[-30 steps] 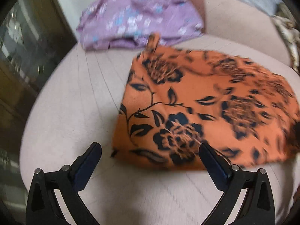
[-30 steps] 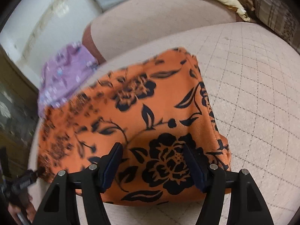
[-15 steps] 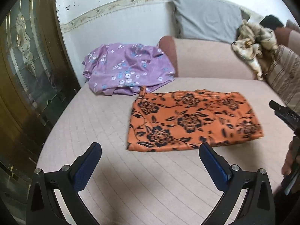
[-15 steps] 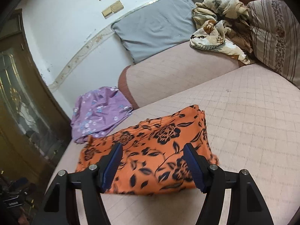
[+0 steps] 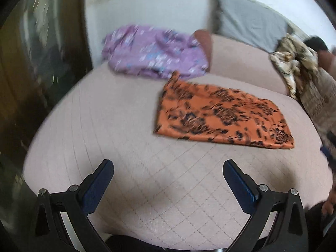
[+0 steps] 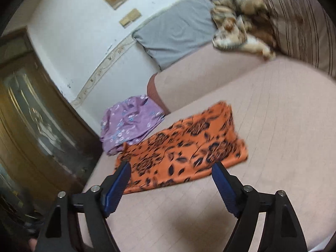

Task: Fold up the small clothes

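Observation:
An orange cloth with black flowers (image 5: 222, 117) lies folded flat on the pink quilted couch seat (image 5: 126, 138); it also shows in the right wrist view (image 6: 184, 149). My left gripper (image 5: 168, 168) is open and empty, held above the seat well short of the cloth. My right gripper (image 6: 171, 170) is open and empty, above the cloth's near edge. A purple flowered garment (image 5: 153, 52) lies crumpled behind the orange cloth, against the armrest; it also shows in the right wrist view (image 6: 128, 124).
A grey cushion (image 6: 174, 29) leans on the white wall behind the couch. A beige patterned cloth heap (image 6: 239, 25) and a striped pillow (image 6: 302, 23) sit at the far right. A dark wooden glass-front cabinet (image 6: 31, 121) stands left of the couch.
Both grippers have drawn back from the orange cloth, which now lies farther away. The right jaws stand wider apart than before.

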Demonstrator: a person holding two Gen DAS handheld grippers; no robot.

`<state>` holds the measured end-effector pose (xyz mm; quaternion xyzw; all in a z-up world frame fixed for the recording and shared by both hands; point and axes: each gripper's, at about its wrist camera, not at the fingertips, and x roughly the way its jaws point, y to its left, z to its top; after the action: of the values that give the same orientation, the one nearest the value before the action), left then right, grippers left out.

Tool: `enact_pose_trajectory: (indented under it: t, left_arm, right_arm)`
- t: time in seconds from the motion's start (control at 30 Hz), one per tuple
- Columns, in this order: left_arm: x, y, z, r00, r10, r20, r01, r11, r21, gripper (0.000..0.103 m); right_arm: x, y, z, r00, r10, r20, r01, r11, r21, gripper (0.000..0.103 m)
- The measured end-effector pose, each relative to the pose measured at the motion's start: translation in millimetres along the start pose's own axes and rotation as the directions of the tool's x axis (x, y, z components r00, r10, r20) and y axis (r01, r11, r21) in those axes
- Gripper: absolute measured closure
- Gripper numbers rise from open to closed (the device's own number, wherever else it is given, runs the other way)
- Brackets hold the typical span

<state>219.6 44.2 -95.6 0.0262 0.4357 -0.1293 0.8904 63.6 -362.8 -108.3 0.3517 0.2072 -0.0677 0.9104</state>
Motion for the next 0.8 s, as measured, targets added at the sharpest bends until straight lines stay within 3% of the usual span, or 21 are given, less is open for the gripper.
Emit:
enact_pose_trajectory:
  t: [0.13,0.2,0.3,0.37,0.43,0.6,0.67,0.73,0.8]
  left_arm:
    - [45,19,-1,0.995,-0.049,-0.087,0.038,0.991,-0.130,0.000]
    - [66,26,-1,0.987,-0.120,-0.109,0.094,0.971,-0.218,0.001]
    - [94,33,0,0.976,-0.163,-0.141,0.112,0.943,-0.313,0.024]
    - [115,35,3,0.965,-0.195,-0.177,0.124,0.929,-0.348,0.047]
    - [133,38,7,0.958,-0.206,-0.198,0.117,0.916,-0.384,0.053]
    - [158,42,26,0.962,-0.205,-0.181,0.108,0.893,-0.437,0.046]
    - [168,39,37,0.959,-0.221,-0.177,0.121,0.885,-0.449,0.024]
    - [179,34,47,0.955,-0.236,-0.178,0.132,0.879,-0.458,0.011]
    - [188,30,56,0.962,-0.216,-0.167,0.119,0.882,-0.455,0.009]
  right_arm:
    - [27,-29,-9,0.995,0.041,-0.094,-0.023,0.982,0.185,0.019]
    - [41,-44,-12,0.990,0.063,-0.124,-0.027,0.961,0.274,0.019]
    - [60,-67,-17,0.988,0.090,-0.128,-0.033,0.919,0.393,0.019]
    - [73,-78,-18,0.986,0.100,-0.136,-0.029,0.892,0.451,0.019]
    - [89,-91,-19,0.983,0.094,-0.155,-0.002,0.860,0.510,0.019]
    - [117,-119,-12,0.983,0.059,-0.173,0.058,0.801,0.596,0.019]
    - [134,-129,-11,0.976,0.032,-0.216,0.112,0.777,0.620,0.019]
    - [144,-127,-5,0.979,0.011,-0.201,0.114,0.792,0.599,0.018]
    - [157,-122,2,0.978,0.013,-0.207,0.108,0.821,0.561,0.018]
